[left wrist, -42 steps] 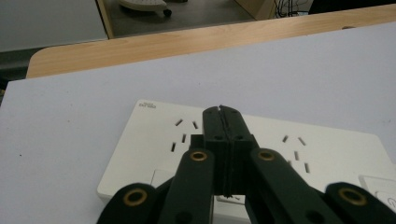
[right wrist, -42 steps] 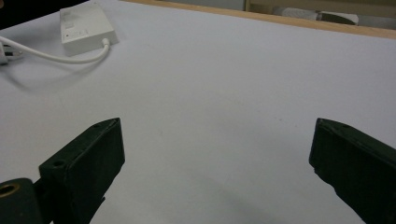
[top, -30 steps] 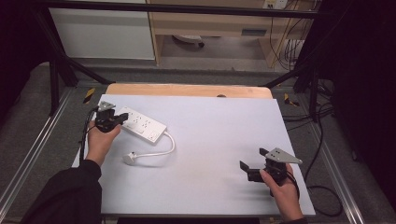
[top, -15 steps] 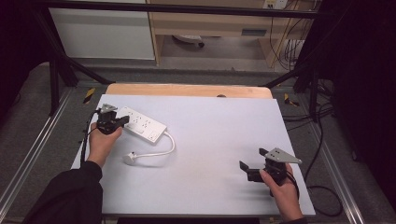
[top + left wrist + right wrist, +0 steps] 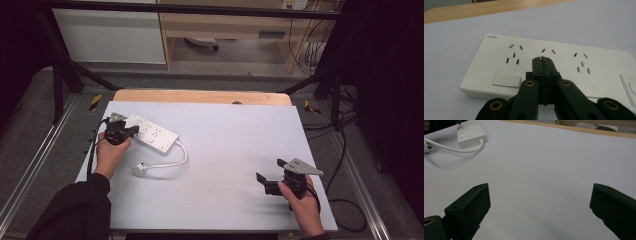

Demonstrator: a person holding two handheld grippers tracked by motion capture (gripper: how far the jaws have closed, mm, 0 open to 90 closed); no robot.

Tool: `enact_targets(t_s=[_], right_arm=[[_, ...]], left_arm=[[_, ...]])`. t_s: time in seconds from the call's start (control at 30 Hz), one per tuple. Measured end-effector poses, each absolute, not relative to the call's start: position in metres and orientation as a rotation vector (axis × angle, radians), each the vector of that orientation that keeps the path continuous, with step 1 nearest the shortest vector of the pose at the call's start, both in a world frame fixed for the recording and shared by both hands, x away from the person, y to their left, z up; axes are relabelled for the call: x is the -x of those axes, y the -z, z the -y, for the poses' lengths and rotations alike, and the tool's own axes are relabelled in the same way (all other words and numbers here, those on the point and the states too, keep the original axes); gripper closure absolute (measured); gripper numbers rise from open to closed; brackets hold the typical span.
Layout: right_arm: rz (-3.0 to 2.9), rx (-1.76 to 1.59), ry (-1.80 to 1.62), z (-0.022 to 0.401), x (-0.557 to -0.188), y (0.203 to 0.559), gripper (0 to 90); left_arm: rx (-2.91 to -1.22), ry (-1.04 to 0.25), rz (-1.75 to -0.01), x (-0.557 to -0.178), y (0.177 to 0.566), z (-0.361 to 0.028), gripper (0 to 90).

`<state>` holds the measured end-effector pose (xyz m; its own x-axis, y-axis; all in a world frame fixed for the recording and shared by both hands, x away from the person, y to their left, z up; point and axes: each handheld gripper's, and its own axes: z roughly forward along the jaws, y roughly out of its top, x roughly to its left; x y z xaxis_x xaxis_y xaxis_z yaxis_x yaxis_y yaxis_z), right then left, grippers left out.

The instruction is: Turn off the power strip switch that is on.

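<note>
At the left of the table (image 5: 220, 200), the left hand-held gripper (image 5: 131, 132) sits over the near-left end of the white power strip (image 5: 152, 134), which lies diagonally on the pale surface. In the left gripper view its jaws are pressed fully together with nothing between them, tips poised over the socket face between two outlet groups, close above a flat rectangular button (image 5: 507, 80); whether the tips touch the casing cannot be told. A clenched tip suits pushing or steadying rather than grasping, so this is probably a press on the strip or a hold to keep it from sliding. The strip's white cord (image 5: 175, 159) loops from its right end back toward the left, ending in a plug (image 5: 139, 169) lying free on the table, just beside the left hand (image 5: 109, 155). The middle of the table is bare. At the far right, well apart from the strip, the right hand-held gripper (image 5: 270, 184) rests low with jaws spread wide and empty, seemingly parked on standby.
</note>
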<state>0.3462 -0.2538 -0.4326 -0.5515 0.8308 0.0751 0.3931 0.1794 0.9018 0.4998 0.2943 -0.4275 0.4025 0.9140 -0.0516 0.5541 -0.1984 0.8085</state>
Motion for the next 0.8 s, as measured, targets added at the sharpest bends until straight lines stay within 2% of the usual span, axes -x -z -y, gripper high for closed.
enact_targets(t_s=[0.8], right_arm=[[-2.029,-1.141,-1.342,0.2533,-0.3460,0.4324,3.6]], left_arm=[[-1.879,-0.590,-1.271,-0.5002,0.4347,-0.2960,90.0]])
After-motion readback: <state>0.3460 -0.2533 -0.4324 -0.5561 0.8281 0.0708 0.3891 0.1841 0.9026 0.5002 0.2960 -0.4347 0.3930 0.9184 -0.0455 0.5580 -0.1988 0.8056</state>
